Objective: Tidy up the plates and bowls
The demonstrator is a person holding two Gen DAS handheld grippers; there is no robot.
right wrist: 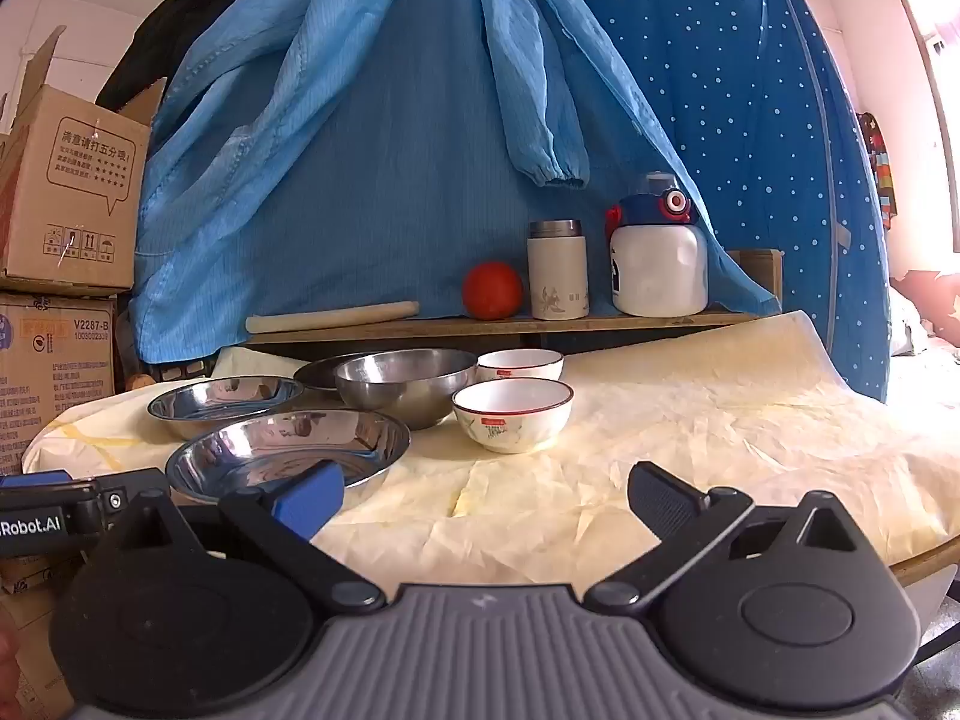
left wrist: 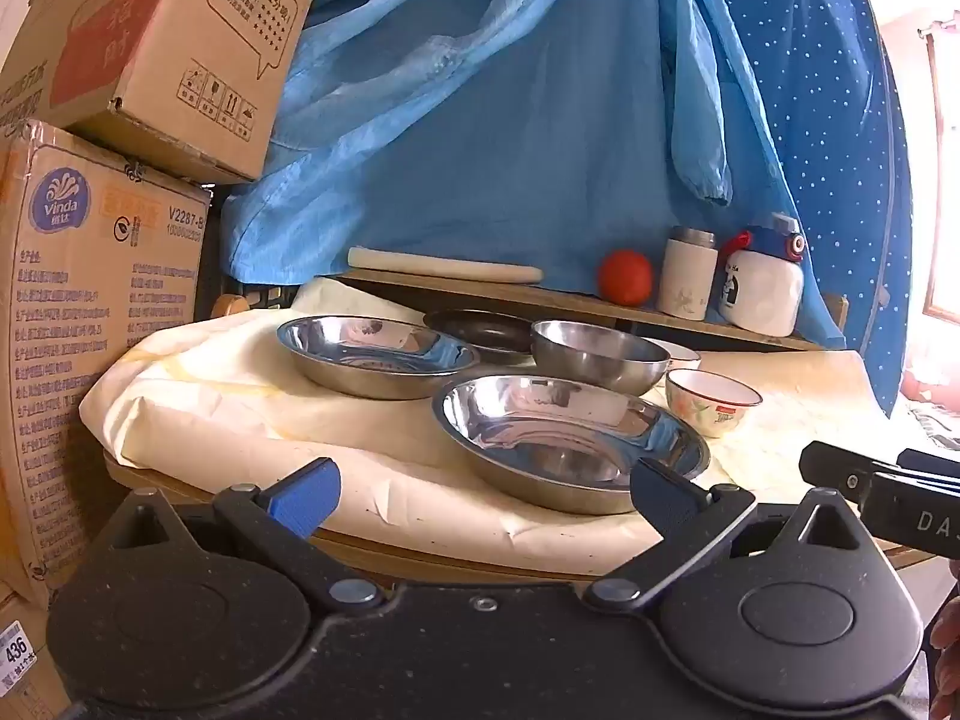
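Observation:
On a cream-covered table sit two shallow steel plates, near (left wrist: 570,438) (right wrist: 288,450) and far left (left wrist: 375,354) (right wrist: 225,399), a dark plate (left wrist: 480,327) behind, a deep steel bowl (left wrist: 600,360) (right wrist: 405,381), and two white ceramic bowls with red rims, near (left wrist: 711,402) (right wrist: 513,411) and far (right wrist: 521,363). My left gripper (left wrist: 483,501) is open and empty at the table's front edge, before the near steel plate. My right gripper (right wrist: 486,501) is open and empty over the front of the table, right of that plate.
A wooden shelf (right wrist: 510,324) behind the table holds a rolling pin (right wrist: 333,315), a red ball (right wrist: 492,291), a white flask (right wrist: 558,270) and a white bottle (right wrist: 660,258). Cardboard boxes (left wrist: 102,300) stand at the left. Blue cloth (right wrist: 390,150) hangs behind.

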